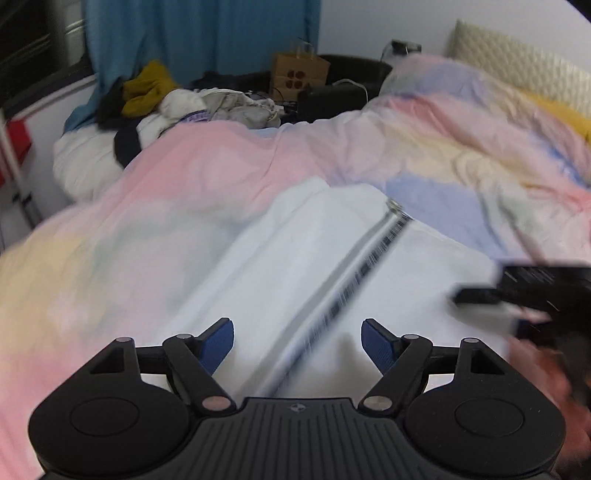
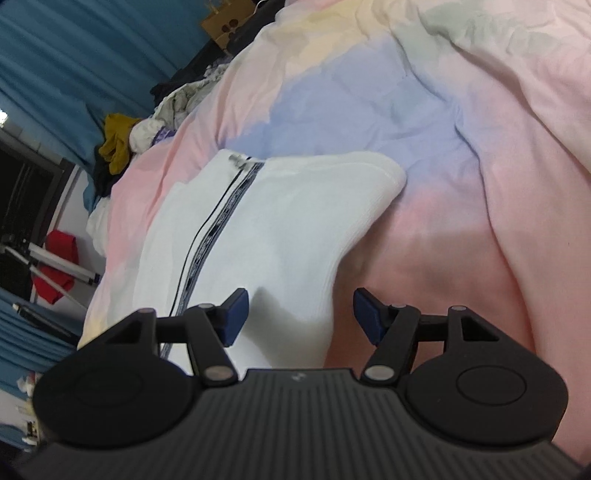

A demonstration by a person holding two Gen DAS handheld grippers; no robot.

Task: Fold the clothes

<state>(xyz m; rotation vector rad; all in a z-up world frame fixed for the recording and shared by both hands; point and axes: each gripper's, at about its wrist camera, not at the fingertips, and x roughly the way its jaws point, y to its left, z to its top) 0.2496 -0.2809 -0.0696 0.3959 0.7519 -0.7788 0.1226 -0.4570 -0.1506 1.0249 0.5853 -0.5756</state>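
A white zip-up garment (image 1: 325,266) lies spread on a pastel pink, blue and yellow duvet (image 1: 192,173), directly ahead of and below both grippers. In the left wrist view the picture is smeared by motion. The left gripper (image 1: 297,345) hangs over the garment with its blue pads (image 1: 218,345) spread wide and nothing between them; it is released. The garment's zipper (image 1: 354,269), edged with dark patterned tape, runs from between the jaws diagonally away toward the upper right, ending at a metal pull. To the right of this gripper, the right gripper (image 1: 480,295) shows as a dark blurred shape at the garment's edge.

In the right wrist view the right gripper (image 2: 300,315) is also released: its blue pads stand apart, and the fabric lies beneath them, not pinched. The garment's folded right edge (image 2: 369,206) runs ahead of the gap between the jaws, with pink duvet to the right of it and the zipper to the left.

Beyond the duvet, far ahead of the left gripper, sit a heap of clothes with a mustard-yellow piece (image 1: 147,88), a brown paper bag (image 1: 299,72) and a teal curtain (image 1: 199,33).
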